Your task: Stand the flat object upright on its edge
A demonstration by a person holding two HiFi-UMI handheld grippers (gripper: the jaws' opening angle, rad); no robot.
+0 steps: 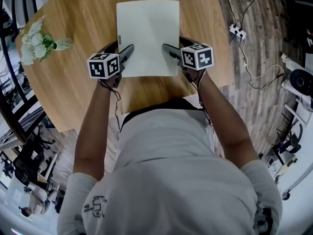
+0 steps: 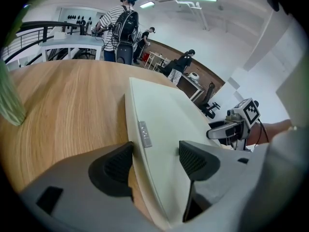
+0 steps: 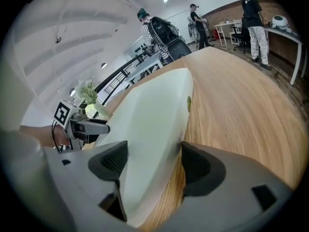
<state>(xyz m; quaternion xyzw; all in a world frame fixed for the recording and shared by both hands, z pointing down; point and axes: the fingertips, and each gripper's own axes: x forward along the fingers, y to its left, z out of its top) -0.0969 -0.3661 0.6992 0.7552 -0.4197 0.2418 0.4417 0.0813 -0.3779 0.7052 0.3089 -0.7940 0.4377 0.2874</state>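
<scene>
A thin white flat panel [image 1: 147,35] lies on the round wooden table [image 1: 83,23], with a small grey tab on its left edge. My left gripper [image 1: 122,47] straddles its near left edge, my right gripper [image 1: 173,45] its near right edge. In the left gripper view the panel [image 2: 164,129] runs between the wide jaws of the left gripper [image 2: 155,163]; the inner pad stands off the white surface. In the right gripper view the panel [image 3: 149,120] sits likewise inside the right gripper [image 3: 152,166], with a gap at the inner pad. Both are open.
A small bunch of white flowers [image 1: 34,40] lies at the table's far left. A power strip [image 1: 236,31] with cables is on the wooden floor to the right. People stand by desks in the background [image 2: 118,28]. The table's near edge is close to my body.
</scene>
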